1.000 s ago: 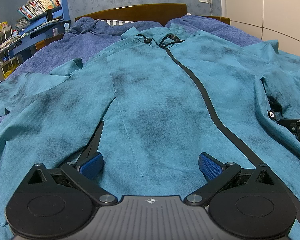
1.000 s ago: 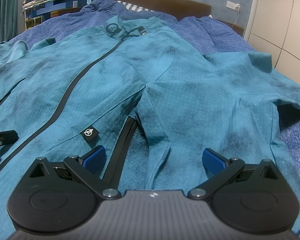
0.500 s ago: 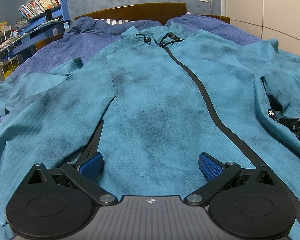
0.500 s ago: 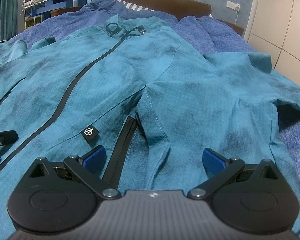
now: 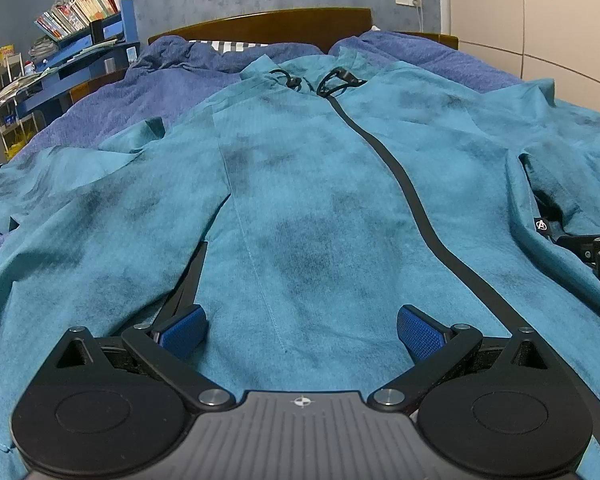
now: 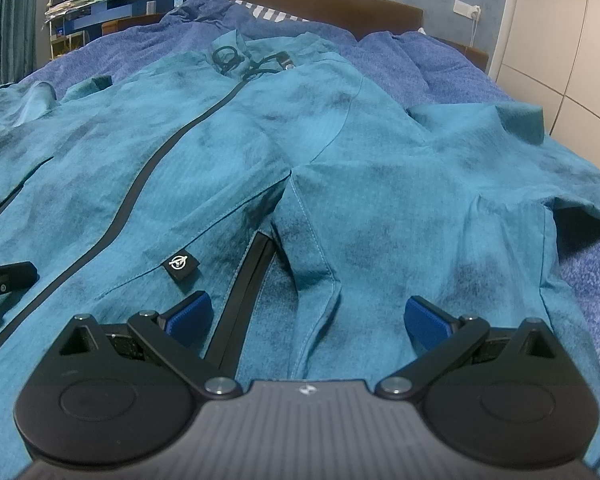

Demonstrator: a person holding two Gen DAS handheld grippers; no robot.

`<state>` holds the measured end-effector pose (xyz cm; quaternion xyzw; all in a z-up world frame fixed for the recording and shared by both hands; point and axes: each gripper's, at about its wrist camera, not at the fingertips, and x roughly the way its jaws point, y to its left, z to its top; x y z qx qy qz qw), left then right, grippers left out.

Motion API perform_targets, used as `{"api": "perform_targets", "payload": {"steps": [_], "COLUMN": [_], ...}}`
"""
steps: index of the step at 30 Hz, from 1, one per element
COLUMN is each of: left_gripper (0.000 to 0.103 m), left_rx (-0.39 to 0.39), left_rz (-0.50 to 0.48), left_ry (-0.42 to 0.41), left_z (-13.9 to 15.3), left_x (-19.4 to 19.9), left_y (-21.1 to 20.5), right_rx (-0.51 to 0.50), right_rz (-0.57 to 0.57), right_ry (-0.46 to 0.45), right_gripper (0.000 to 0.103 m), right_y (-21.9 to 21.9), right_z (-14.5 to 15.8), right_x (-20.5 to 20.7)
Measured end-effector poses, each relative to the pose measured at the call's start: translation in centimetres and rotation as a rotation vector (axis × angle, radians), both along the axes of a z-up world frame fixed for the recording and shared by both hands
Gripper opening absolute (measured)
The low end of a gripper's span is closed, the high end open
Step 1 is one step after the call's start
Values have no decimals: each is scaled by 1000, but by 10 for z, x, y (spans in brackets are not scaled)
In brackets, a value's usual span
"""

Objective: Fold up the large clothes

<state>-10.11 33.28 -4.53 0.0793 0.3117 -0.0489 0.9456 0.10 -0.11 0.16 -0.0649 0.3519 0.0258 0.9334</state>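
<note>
A large teal zip jacket lies front up and spread out on the bed, its collar and black drawcords at the far end. A black zip runs down its middle. My left gripper hovers open low over the jacket's left front panel near the hem, with nothing between its blue pads. My right gripper is open too, above the right side by a black pocket zip and a small black logo tag. The right sleeve spreads out to the right.
A blue-purple blanket covers the bed under the jacket. A wooden headboard stands at the far end. A blue shelf with books is at the far left, and white wardrobe doors are on the right.
</note>
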Motion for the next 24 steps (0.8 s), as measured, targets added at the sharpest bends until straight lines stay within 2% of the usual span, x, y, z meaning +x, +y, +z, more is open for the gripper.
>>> {"api": "perform_targets", "payload": {"steps": [24], "left_gripper": [102], "left_rx": [-6], "left_rz": [-1], "left_ry": [4], "left_z": [1], "left_x": [-1], "left_y": [1], "right_rx": [3], "right_rz": [0], "right_ry": [0], "right_gripper": [103], "right_y": [-1], "right_z": [1], "right_x": [0]}}
